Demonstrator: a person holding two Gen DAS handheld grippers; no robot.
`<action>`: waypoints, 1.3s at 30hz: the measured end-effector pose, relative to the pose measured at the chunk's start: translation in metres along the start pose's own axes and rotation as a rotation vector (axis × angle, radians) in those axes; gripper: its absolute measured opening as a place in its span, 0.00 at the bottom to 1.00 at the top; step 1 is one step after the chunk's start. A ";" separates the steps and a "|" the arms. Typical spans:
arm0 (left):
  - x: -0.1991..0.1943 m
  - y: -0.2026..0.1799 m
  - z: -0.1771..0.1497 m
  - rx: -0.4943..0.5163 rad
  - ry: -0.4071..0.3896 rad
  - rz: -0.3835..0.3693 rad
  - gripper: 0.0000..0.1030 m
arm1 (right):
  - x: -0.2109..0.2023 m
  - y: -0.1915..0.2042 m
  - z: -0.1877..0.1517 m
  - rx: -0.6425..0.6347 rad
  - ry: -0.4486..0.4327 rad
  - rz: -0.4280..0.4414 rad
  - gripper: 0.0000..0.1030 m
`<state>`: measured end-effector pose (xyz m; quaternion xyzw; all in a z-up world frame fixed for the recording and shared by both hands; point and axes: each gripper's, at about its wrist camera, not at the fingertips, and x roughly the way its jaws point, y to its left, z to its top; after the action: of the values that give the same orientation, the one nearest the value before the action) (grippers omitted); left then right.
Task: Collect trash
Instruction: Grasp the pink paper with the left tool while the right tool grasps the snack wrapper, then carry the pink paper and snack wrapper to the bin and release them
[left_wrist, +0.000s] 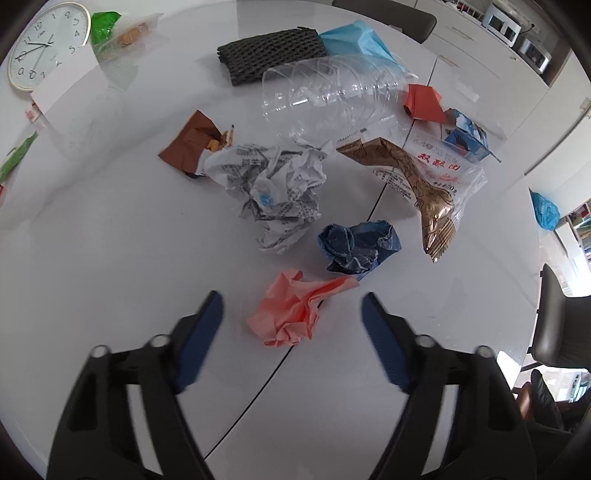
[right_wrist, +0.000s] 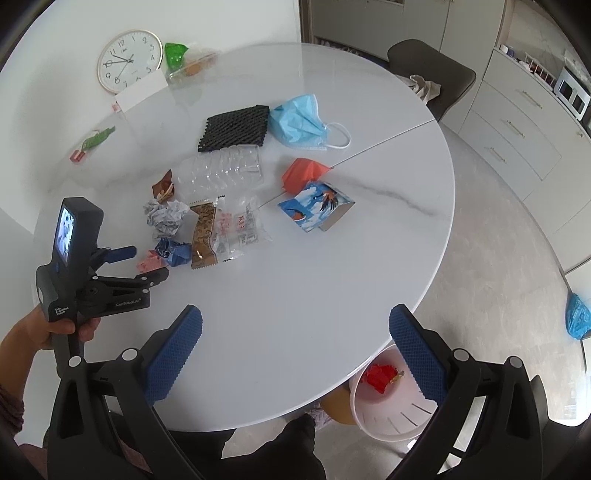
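While the left gripper (left_wrist: 291, 314) hangs low over the white round table (right_wrist: 332, 258) with its blue-padded fingers (left_wrist: 201, 339) spread wide, a crumpled pink paper ball (left_wrist: 291, 314) lies on the tabletop in the gap between them, touching neither pad. The paper is salmon-coloured, tightly wrinkled into a loose wad, with one pointed flap reaching toward a crushed dark blue paper ball (left_wrist: 358, 247) just beyond it. Further on sits a scrunched sheet of printed white paper (left_wrist: 277, 188), and beside that a gold-brown wrapper (left_wrist: 417, 184) lying across a clear plastic bag with red lettering (left_wrist: 447, 173). A flattened clear plastic bottle (left_wrist: 332, 96), a folded brown paper (left_wrist: 188, 144), a black mesh sleeve (left_wrist: 269, 53), a light blue face mask (right_wrist: 299, 122), a red paper piece (right_wrist: 303, 173) and a small picture-printed carton (right_wrist: 317, 206) are scattered over the far half of the table. The right gripper (right_wrist: 295, 350) hovers near the table's front edge, its fingers also wide apart and empty. Below that edge stands a white bin (right_wrist: 388, 421) on the floor, with a red scrap (right_wrist: 378, 374) inside it. A wall clock (right_wrist: 129, 61) leans at the far side of the table.
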<state>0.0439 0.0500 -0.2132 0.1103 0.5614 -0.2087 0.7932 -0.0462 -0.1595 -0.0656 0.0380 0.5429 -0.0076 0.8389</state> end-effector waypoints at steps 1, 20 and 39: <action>0.001 0.000 0.000 -0.002 0.006 -0.003 0.54 | 0.002 0.001 0.001 -0.001 0.003 0.001 0.98; -0.052 0.029 -0.012 -0.163 -0.046 -0.005 0.29 | 0.140 0.090 0.089 -0.227 0.126 0.061 0.98; -0.098 0.013 0.005 -0.153 -0.084 0.017 0.29 | 0.139 0.074 0.079 -0.141 0.141 0.163 0.58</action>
<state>0.0267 0.0799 -0.1201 0.0452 0.5410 -0.1629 0.8239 0.0866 -0.0878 -0.1564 0.0235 0.5948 0.1013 0.7971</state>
